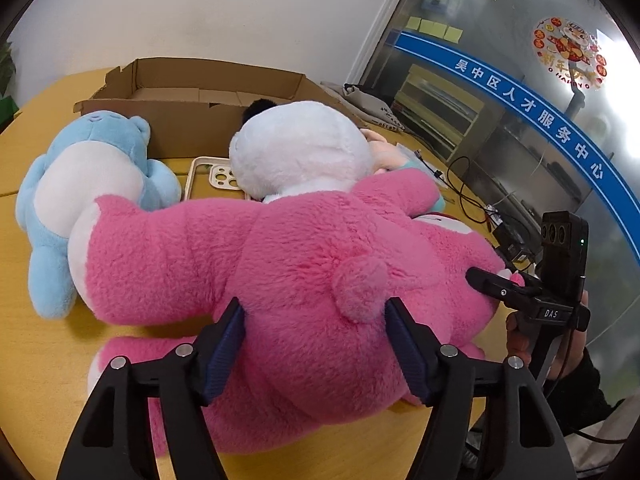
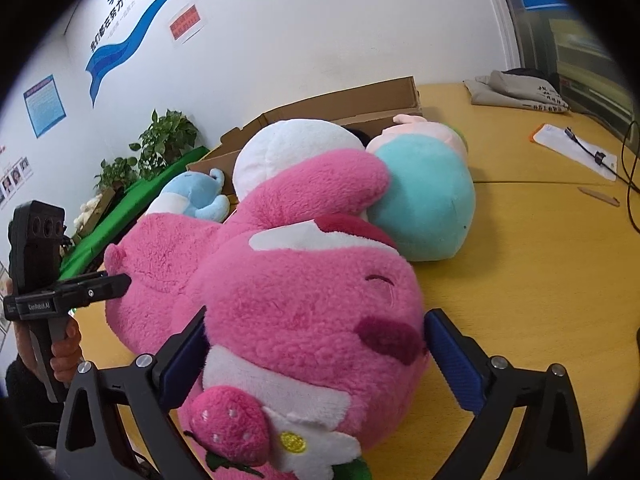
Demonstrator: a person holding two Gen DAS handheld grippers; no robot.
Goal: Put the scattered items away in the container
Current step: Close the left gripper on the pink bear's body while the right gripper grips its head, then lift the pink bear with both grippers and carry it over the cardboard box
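A big pink plush bear (image 1: 304, 264) lies on the yellow table (image 1: 36, 360). My left gripper (image 1: 316, 356) has its blue pads pressed into the bear's rump on both sides. My right gripper (image 2: 316, 364) is closed around the bear's head (image 2: 312, 312), pads against both sides. A white plush (image 1: 300, 148), a light blue plush (image 1: 88, 184) and a teal and pink plush (image 2: 424, 196) lie just beyond the bear. The open cardboard box (image 1: 200, 92) stands behind them. A cream phone case (image 1: 208, 176) lies in front of the box.
A grey cloth bag (image 2: 516, 92) sits at the table's far corner. A white pouch with cables (image 2: 576, 152) lies on the right. Potted plants (image 2: 160, 144) stand by the wall. A glass wall (image 1: 520, 120) runs along the table's right side.
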